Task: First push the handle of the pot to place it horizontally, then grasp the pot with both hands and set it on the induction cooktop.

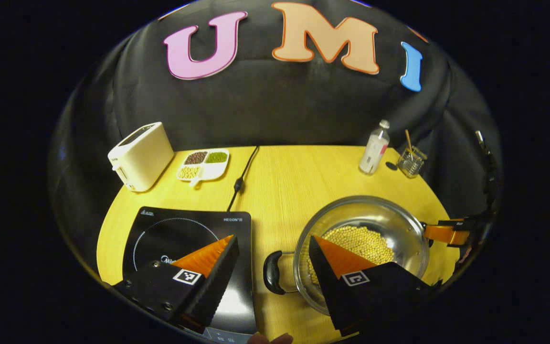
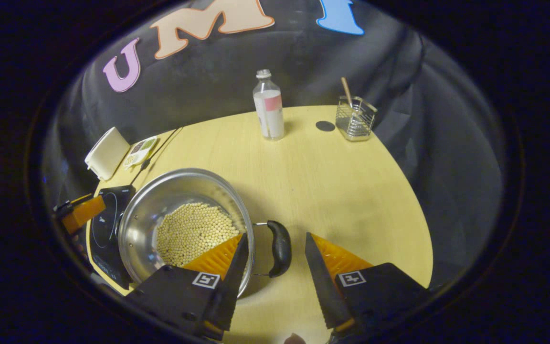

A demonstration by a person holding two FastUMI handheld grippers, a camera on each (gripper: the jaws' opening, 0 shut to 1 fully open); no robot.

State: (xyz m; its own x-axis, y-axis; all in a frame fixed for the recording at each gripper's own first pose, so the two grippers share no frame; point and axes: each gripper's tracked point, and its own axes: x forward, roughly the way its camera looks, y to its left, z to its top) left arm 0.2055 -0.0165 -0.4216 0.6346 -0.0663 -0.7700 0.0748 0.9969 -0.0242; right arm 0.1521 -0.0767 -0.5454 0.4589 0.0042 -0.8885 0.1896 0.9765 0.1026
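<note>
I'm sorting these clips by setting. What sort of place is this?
Probably a staged kitchen set in a recording booth: a wooden table against black cloth carries an induction cooktop, a toaster and a steel pot of pale beans.

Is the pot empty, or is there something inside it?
Not empty. The pot stands upright on the table, and small pale round beans cover part of its bottom; the rest of the bottom is bare metal.

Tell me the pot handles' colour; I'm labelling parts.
Black, on both pot handles; clearest in the right gripper view, beside the steel pot.
</note>
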